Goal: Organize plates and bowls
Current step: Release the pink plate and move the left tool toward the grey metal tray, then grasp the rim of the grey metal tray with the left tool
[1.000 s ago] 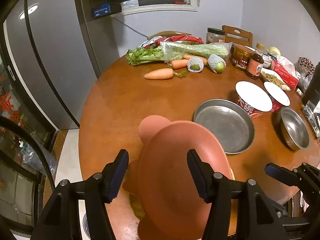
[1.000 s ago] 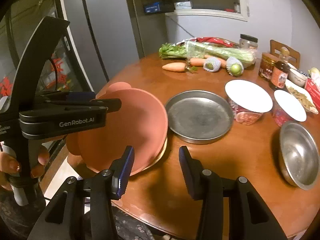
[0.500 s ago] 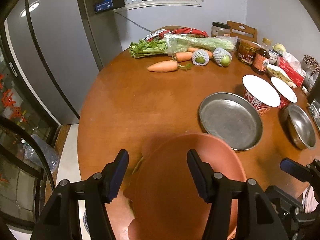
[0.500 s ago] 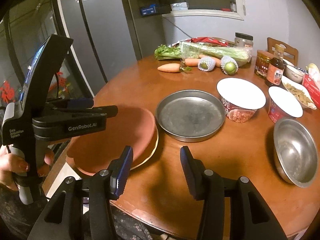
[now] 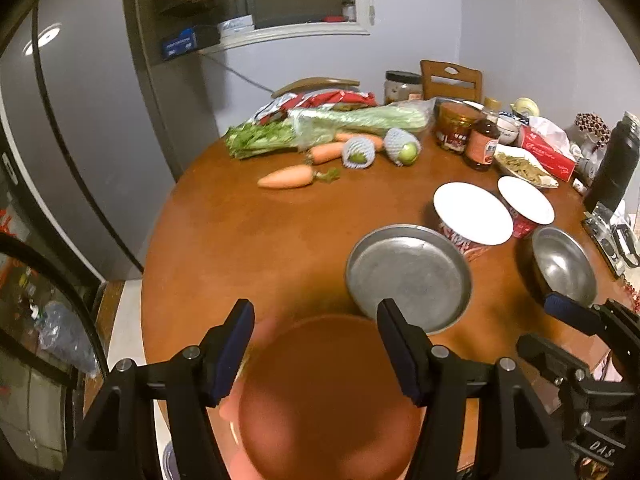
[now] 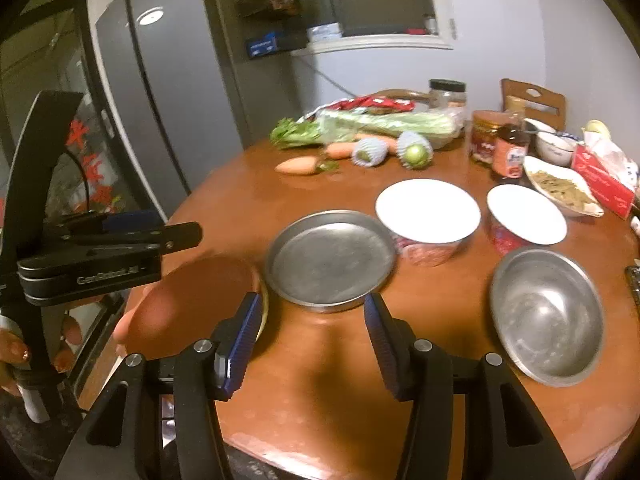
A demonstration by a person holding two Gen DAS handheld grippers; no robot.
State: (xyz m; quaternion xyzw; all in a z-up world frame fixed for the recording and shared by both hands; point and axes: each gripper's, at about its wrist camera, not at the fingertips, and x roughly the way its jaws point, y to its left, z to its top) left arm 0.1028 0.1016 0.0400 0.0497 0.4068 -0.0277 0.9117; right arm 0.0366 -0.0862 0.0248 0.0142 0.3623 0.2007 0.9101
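A pink plate (image 5: 328, 400) lies flat on a yellow-rimmed plate (image 6: 263, 312) at the table's near left edge. My left gripper (image 5: 316, 348) hangs just above it with its jaws opening; the pads do not press on the plate. From the side, the left gripper (image 6: 176, 236) shows clear of the pink plate (image 6: 192, 300). My right gripper (image 6: 312, 340) is also opening, with only bare table between its fingers, just in front of a steel plate (image 6: 330, 256). A steel bowl (image 6: 548, 316) sits to its right. The steel plate (image 5: 408, 276) and steel bowl (image 5: 564, 266) are empty.
Two white-lidded noodle cups (image 6: 428, 208) (image 6: 526, 214) stand behind the steel plate. Carrots (image 5: 286, 178), celery (image 5: 360, 120), netted fruit, jars, a sauce bottle (image 5: 482, 148) and a red box crowd the far side. A black flask (image 5: 614, 164) stands at right. A grey fridge (image 6: 160, 100) is left.
The pink plate, tilted up between my left fingers a second ago, has come down flat on the yellow-rimmed plate. The left gripper has lifted off it. My right gripper moved right and widened.
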